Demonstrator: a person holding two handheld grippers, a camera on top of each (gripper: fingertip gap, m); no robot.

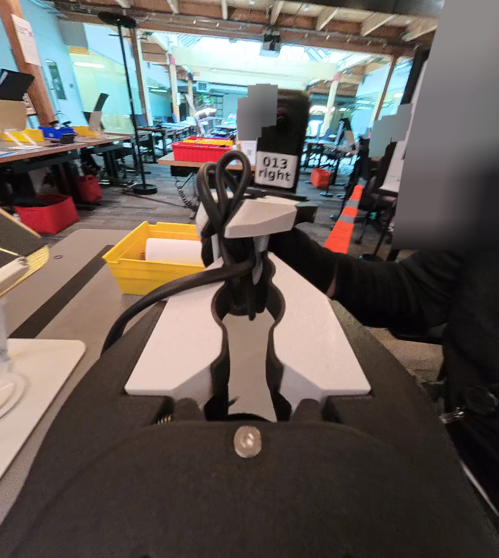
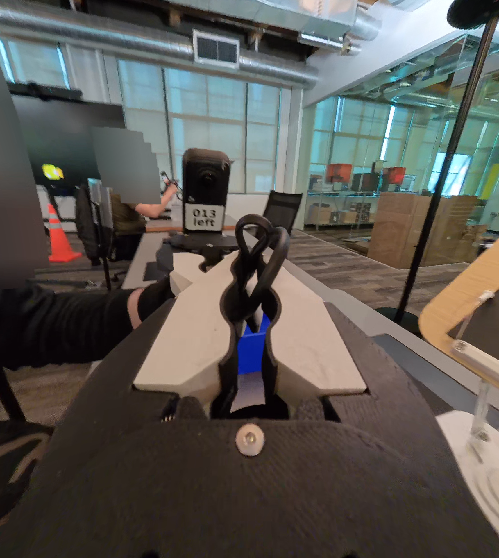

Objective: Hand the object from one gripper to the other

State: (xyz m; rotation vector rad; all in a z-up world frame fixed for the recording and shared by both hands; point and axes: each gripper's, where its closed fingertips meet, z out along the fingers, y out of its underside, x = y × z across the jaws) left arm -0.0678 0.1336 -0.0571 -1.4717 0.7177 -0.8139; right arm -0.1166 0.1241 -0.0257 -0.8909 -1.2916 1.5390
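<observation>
Both claws, left (image 1: 246,271) and right (image 2: 252,290), pinch the upright coiled black cable (image 1: 227,211), right above left.

Daylight is flooding in through the skylights (image 1: 272,51) at the far end of the hall in the left wrist view, washing them out to near white, while tall windows (image 2: 206,126) are glowing evenly in the right wrist view. Wide-angle lenses are bending ceiling beams and pipes toward the edges. Background desks are blurring softly; the nearer white tongs (image 1: 246,280) are staying fairly sharp, casting only faint shadows.
</observation>
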